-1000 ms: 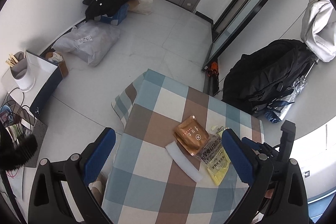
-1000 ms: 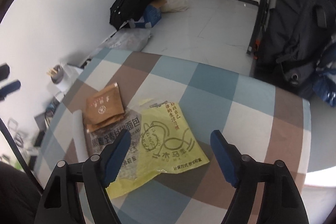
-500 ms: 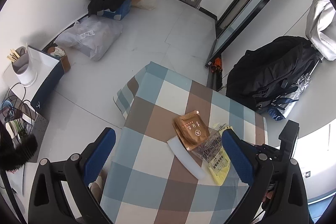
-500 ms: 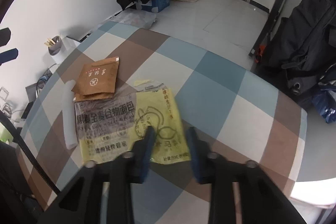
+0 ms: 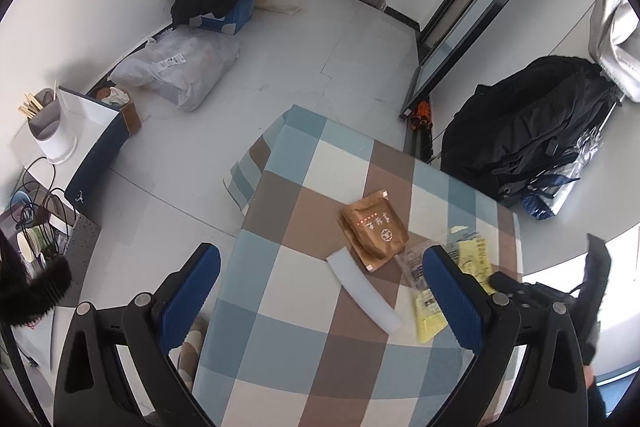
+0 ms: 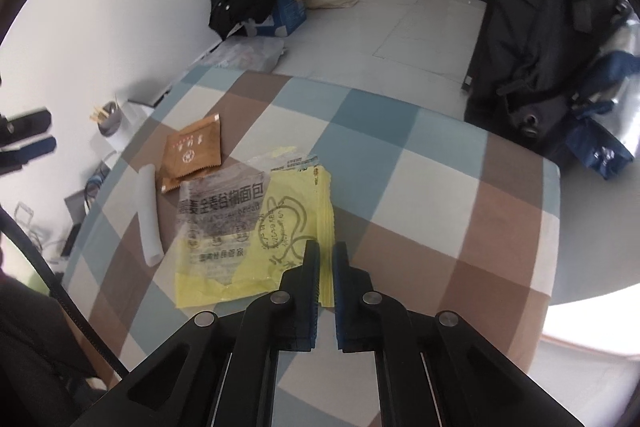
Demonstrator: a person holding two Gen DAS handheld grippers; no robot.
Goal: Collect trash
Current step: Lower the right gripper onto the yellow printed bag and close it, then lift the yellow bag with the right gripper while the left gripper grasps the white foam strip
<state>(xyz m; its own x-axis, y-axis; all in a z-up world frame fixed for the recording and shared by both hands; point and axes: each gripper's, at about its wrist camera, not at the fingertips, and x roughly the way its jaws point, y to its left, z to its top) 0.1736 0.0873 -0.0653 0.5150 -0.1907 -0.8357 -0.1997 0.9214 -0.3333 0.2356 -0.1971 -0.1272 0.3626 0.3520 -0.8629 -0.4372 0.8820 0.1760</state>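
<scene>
Pinching thin crinkly yellow wrapper (image 6: 280,227) edge, right gripper (image 6: 326,251) jaws nearly together, left gripper (image 5: 320,291) jaws spread

Left tongs (image 5: 320,291) wide apart above checked table (image 5: 280,327); brown packet (image 5: 374,229), white strip (image 5: 362,285).

One yellow wrapper (image 6: 256,255), one clear printed bread bag (image 6: 224,207), two stacked brown sachets (image 6: 195,151), one white tube (image 6: 149,215), one checked tablecloth (image 6: 400,163), two grippers.
</scene>
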